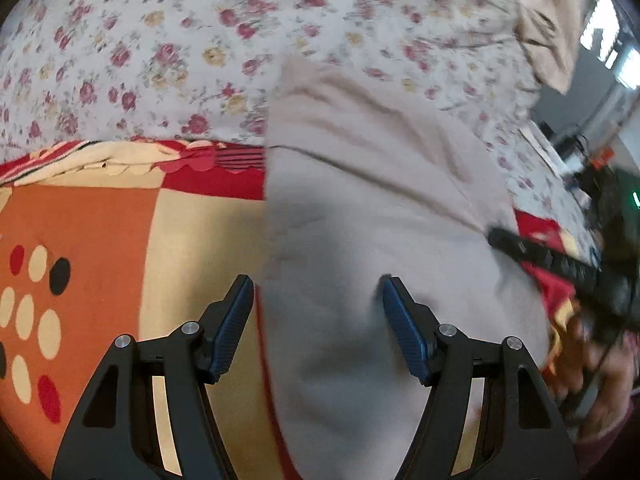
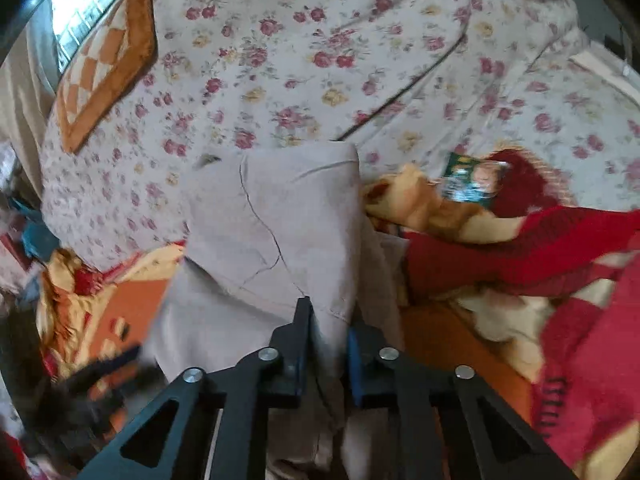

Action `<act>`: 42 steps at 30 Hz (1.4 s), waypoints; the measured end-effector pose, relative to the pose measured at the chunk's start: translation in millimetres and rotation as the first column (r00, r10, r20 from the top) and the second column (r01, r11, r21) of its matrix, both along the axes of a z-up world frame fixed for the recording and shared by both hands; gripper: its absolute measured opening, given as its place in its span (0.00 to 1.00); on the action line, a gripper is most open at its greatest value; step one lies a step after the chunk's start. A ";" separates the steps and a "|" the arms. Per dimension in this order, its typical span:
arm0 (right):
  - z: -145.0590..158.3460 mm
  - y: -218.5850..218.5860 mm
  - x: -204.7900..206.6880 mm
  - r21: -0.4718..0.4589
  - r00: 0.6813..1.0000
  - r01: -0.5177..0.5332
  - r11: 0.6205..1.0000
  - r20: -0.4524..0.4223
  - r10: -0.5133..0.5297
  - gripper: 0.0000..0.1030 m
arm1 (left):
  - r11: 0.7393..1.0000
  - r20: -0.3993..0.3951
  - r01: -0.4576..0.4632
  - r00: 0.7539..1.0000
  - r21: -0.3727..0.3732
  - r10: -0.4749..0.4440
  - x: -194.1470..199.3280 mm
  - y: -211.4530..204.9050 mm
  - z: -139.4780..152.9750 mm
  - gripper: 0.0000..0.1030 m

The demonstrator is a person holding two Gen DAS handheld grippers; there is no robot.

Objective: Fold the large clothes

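Beige garment (image 1: 360, 208) lying on the patterned blanket (image 1: 100, 240) and floral bedsheet (image 1: 160, 40), seemingly folded to a long panel; right gripper (image 2: 328, 344) fingers narrowed, pinching its near edge; left gripper (image 1: 318, 320) fingers wide, empty, over it; further folds probably remaining.

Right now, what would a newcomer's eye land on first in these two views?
The pale beige garment dominates the centre of both views, lying across an orange, red and cream blanket and a rose-print sheet. The right gripper is pinching a fold of it, while the left gripper hangs open over its edge.
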State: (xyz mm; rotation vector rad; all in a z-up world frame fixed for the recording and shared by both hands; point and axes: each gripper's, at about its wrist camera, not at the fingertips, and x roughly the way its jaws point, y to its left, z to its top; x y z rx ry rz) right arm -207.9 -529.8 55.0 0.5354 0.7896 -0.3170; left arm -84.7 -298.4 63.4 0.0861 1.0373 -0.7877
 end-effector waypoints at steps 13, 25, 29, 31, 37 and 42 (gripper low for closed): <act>-0.1 -39.2 -12.5 0.043 0.991 0.114 0.993 0.060 -0.117 0.74 | 0.999 0.010 0.035 0.999 0.032 -0.035 10.6 -11.4 4.9 0.69; -22.5 -73.2 68.3 0.226 0.997 0.012 0.974 0.067 -0.027 0.08 | 0.989 0.043 0.100 0.994 0.104 -0.105 14.3 -50.1 -9.5 0.69; -27.8 -62.7 56.2 -0.023 0.997 0.068 0.997 -0.032 -0.069 0.03 | 0.992 0.100 0.080 0.991 0.097 -0.089 4.2 -54.3 -26.8 0.73; -62.5 -69.5 60.2 -0.048 0.980 0.116 0.992 -0.156 -0.122 0.00 | 0.993 0.124 0.067 0.989 0.099 -0.079 -0.3 -55.3 -31.2 0.74; -22.1 -78.2 23.4 0.051 0.983 0.184 0.982 -0.016 -0.183 0.02 | 0.993 0.044 0.079 0.996 0.093 -0.084 6.5 -42.8 -20.1 0.74; 32.4 -39.5 -9.0 0.008 0.993 0.068 0.998 0.097 -0.069 0.61 | 0.997 0.039 0.073 0.996 0.039 -0.074 -5.8 -23.7 -6.9 0.74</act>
